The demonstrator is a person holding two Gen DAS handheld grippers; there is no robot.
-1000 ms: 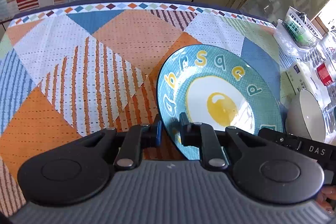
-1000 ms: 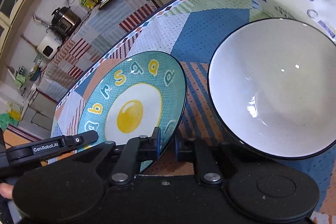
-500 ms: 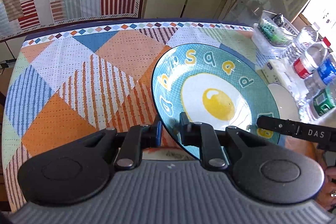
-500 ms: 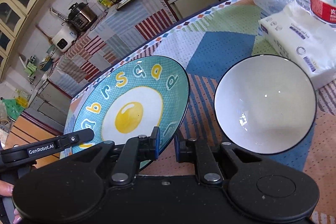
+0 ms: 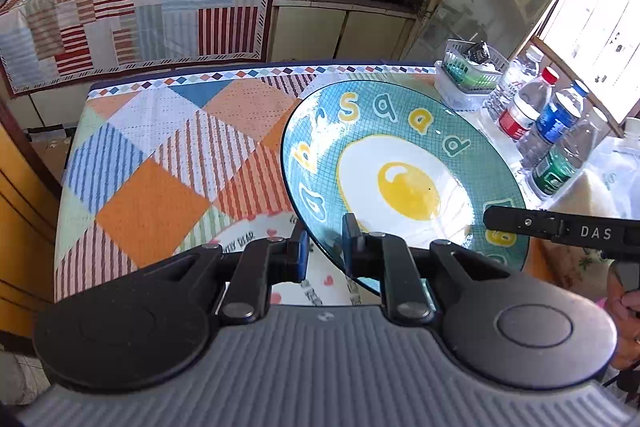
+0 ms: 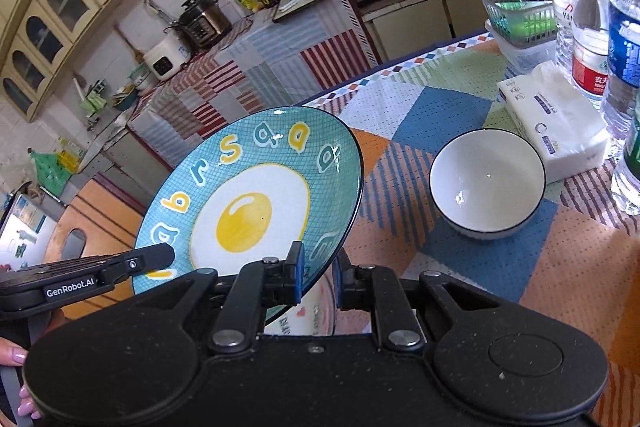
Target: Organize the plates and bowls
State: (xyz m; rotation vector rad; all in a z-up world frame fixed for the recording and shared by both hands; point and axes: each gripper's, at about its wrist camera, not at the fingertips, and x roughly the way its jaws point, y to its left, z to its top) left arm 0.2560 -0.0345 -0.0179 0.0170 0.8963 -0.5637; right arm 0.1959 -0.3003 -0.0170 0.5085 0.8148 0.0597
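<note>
My left gripper pinches near rim of egg plate; my right gripper clamps same plate's opposite rim. Plate tilted, lifted above tablecloth. White bowl sits right of plate; heart-printed dish beneath plate.

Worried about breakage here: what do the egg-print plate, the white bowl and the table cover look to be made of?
Egg plate: probably glazed ceramic, glossy, with bright highlights on the yolk print. White bowl: likely glazed ceramic too, with sharp glints inside and a thin dark rim. Table cover: a printed patchwork sheet, matte; cloth or vinyl cannot be told.
</note>
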